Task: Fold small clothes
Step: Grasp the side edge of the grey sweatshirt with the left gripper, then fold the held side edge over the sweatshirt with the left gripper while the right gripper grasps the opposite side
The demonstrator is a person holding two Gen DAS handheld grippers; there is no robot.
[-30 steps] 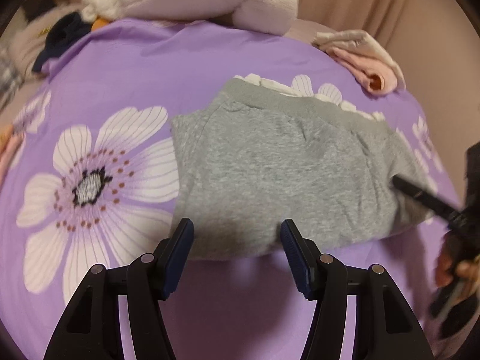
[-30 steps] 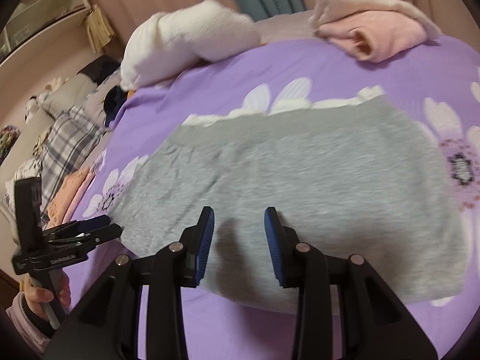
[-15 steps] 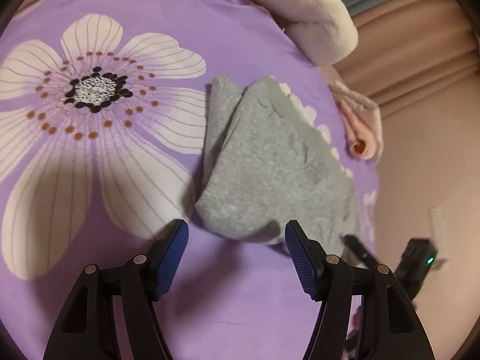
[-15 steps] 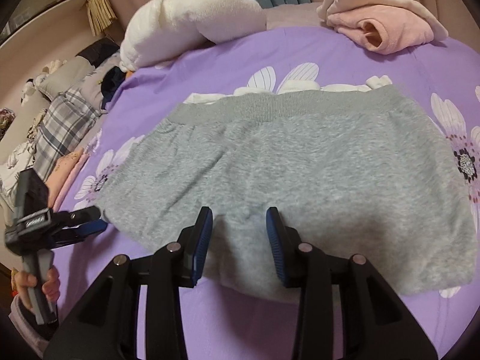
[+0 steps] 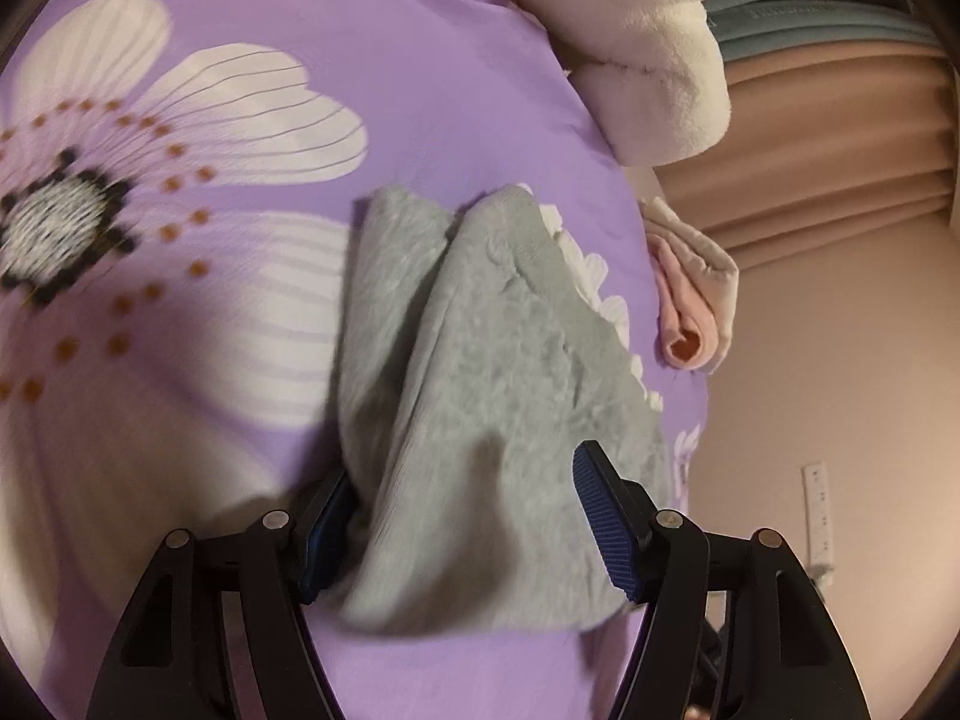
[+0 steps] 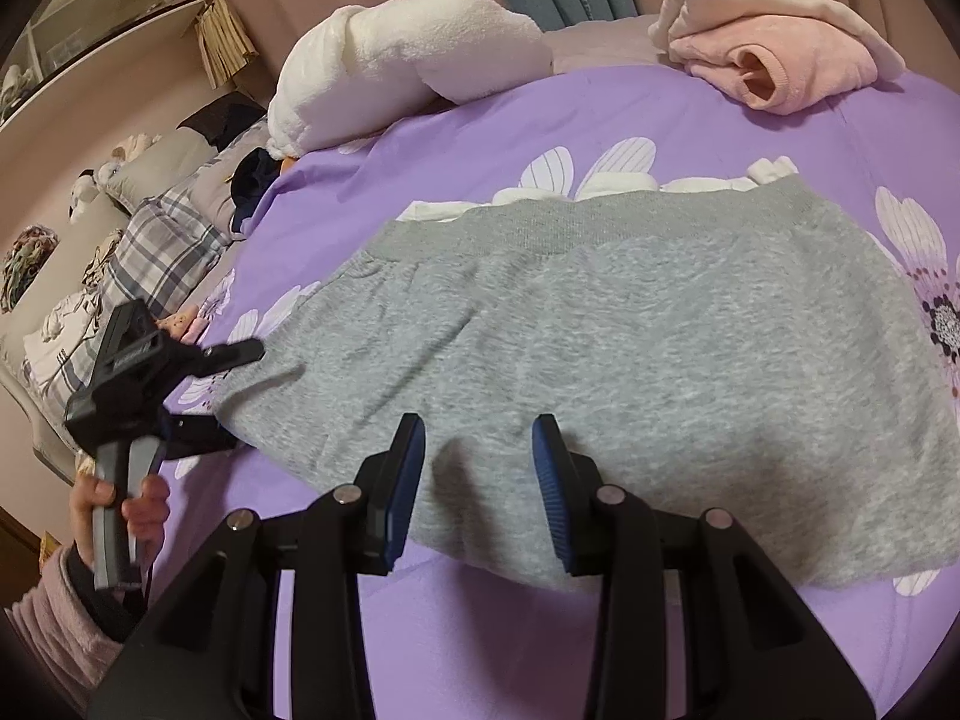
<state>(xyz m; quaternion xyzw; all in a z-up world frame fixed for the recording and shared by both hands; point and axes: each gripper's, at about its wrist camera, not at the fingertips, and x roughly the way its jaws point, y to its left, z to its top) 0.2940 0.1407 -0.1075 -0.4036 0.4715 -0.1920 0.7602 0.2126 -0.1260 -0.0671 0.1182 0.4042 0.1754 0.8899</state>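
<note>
A pair of grey sweat shorts (image 6: 600,372) lies spread flat on a bed covered by a purple bedspread (image 6: 540,120) printed with large white flowers, the ribbed waistband toward the far side. At the garment's left end, the left gripper (image 5: 462,528) straddles the cloth: its fingers (image 5: 603,522) have just been opening and stand wide, with the corner of the shorts bunched between them; the blue pad on the left of the wrist view touches the fabric while the other stands clear, so the cloth is not clamped. From the right wrist view, the same tool (image 6: 198,384) shows at the shorts' left edge, one finger above the cloth and one below, its handle held by a hand (image 6: 120,510) in a pink fleece sleeve (image 6: 54,618). The right gripper (image 6: 477,486) hovers over the near hem of the shorts, its fingers (image 6: 549,480) partly apart and grasping nothing; whether the tips brush the cloth cannot be told. Beyond the shorts, a folded pink garment (image 6: 780,66) rests near the bed's far edge, and a white plush pillow (image 6: 408,66) lies toward the far left.
</note>
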